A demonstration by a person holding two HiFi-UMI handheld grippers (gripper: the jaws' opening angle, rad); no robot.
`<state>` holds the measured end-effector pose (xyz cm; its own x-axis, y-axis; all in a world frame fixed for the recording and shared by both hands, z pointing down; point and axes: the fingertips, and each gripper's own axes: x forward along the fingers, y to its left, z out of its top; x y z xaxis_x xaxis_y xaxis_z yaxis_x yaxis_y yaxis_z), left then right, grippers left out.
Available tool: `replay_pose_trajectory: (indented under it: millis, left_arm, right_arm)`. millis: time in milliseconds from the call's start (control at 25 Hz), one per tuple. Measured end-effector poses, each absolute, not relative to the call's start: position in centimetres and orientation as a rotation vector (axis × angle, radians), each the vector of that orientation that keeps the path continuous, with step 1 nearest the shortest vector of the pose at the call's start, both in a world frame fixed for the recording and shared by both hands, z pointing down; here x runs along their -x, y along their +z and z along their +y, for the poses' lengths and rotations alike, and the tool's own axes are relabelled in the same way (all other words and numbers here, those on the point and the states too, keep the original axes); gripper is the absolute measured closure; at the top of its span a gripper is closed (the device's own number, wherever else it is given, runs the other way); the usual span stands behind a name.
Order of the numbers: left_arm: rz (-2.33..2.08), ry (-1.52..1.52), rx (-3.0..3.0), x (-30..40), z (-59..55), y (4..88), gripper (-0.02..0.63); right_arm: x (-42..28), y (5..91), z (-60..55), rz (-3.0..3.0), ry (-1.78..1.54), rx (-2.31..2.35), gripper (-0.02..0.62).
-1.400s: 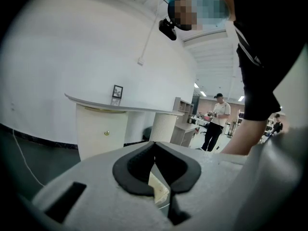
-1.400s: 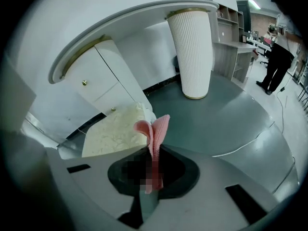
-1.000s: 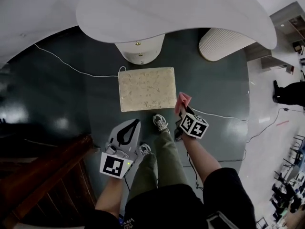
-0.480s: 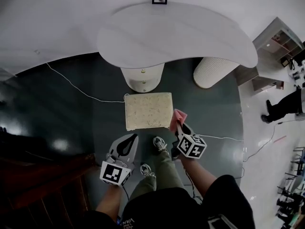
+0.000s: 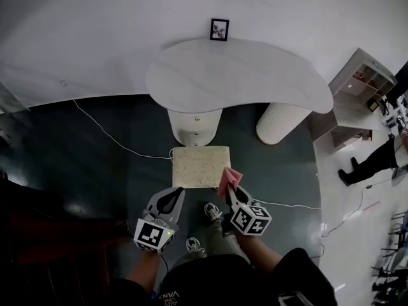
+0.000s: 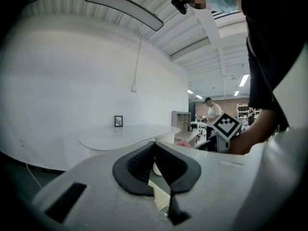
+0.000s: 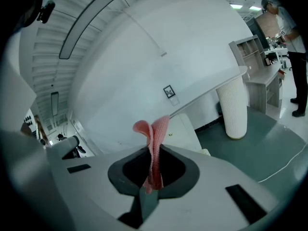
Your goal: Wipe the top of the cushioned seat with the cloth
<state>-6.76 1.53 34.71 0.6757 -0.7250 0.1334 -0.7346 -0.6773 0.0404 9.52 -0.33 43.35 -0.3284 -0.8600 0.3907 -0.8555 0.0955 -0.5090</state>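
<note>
The cushioned seat (image 5: 201, 166) is a square, cream, speckled block on the dark floor, in front of the white table's pedestal. My right gripper (image 5: 227, 189) is shut on a pink cloth (image 5: 229, 181), which overlaps the seat's near right corner in the head view. In the right gripper view the cloth (image 7: 154, 148) stands up pinched between the jaws of the right gripper (image 7: 153, 154). My left gripper (image 5: 171, 197) hovers near the seat's near left corner, jaws together and holding nothing. In its own view the left gripper (image 6: 155, 145) shows both pads meeting.
A white curved table (image 5: 239, 76) on a round pedestal (image 5: 194, 127) stands behind the seat, with a ribbed white column (image 5: 279, 122) to the right. A white cable (image 5: 115, 136) trails across the floor. A small picture frame (image 5: 219, 29) leans on the wall. A person (image 5: 370, 156) stands far right.
The head camera has pulled up and back, so the seat looks smaller and farther. Both grippers have shifted toward the seat's near edge, the right still holding the cloth.
</note>
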Motion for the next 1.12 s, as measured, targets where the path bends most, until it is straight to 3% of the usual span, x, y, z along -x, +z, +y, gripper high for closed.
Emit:
replay_pose_trajectory:
  millis: [480, 1120]
  left_arm:
    - [-1.279, 0.139, -2.841, 10.0, 6.5, 31.3, 0.589]
    - [-1.325, 0.130, -2.896, 12.3, 10.3, 28.5, 0.589]
  right_arm:
    - [-6.6, 35.1, 5.5, 2.520, -0.755, 1.697, 0.569]
    - [-8.2, 32.3, 9.6, 2.500, -0.684, 1.697, 0.569]
